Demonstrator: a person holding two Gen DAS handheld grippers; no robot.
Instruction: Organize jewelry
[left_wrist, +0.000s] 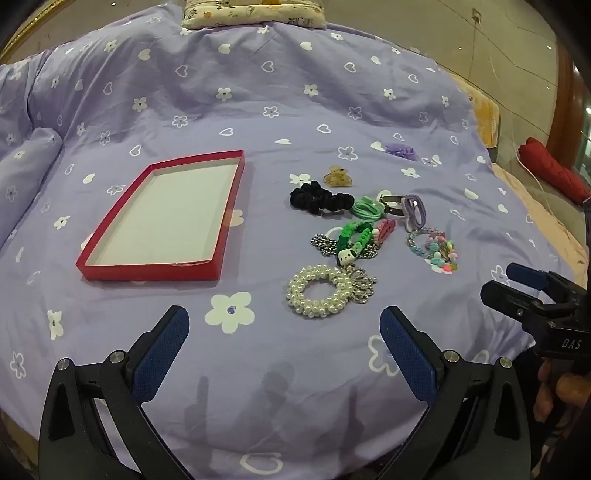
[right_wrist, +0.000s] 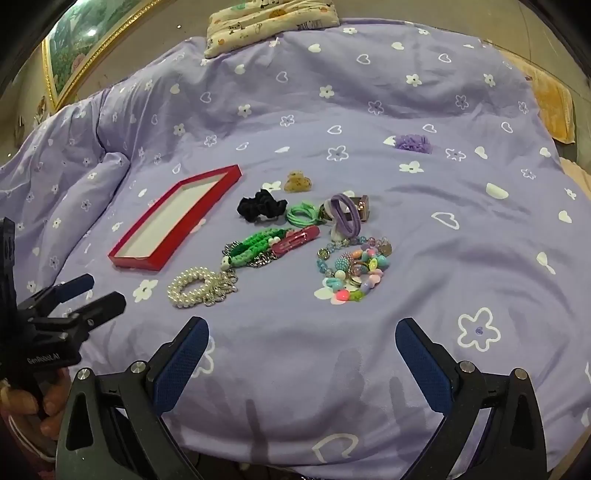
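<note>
An empty red tray (left_wrist: 147, 269) (right_wrist: 135, 263) with a white floor lies on the purple bedspread. To its right is a cluster of jewelry: a pearl bracelet (left_wrist: 317, 291) (right_wrist: 194, 286), a green braided band (left_wrist: 351, 236) (right_wrist: 258, 240), a black scrunchie (left_wrist: 319, 201) (right_wrist: 260, 206), green hair ties (left_wrist: 365, 210) (right_wrist: 301, 214), a purple tie (left_wrist: 415, 210) (right_wrist: 345, 218), a pastel bead bracelet (left_wrist: 437, 251) (right_wrist: 354, 269) and an amber claw clip (left_wrist: 336, 176) (right_wrist: 297, 181). My left gripper (left_wrist: 284, 325) and right gripper (right_wrist: 301, 336) hover open, short of the cluster, nothing between their fingers.
A purple fabric flower (left_wrist: 400, 150) (right_wrist: 412, 142) lies farther back. A patterned pillow (left_wrist: 255, 13) (right_wrist: 273, 22) sits at the bed's head. A red bundle (left_wrist: 554, 170) lies off the bed's right edge. A gold picture frame (right_wrist: 85, 55) hangs at far left.
</note>
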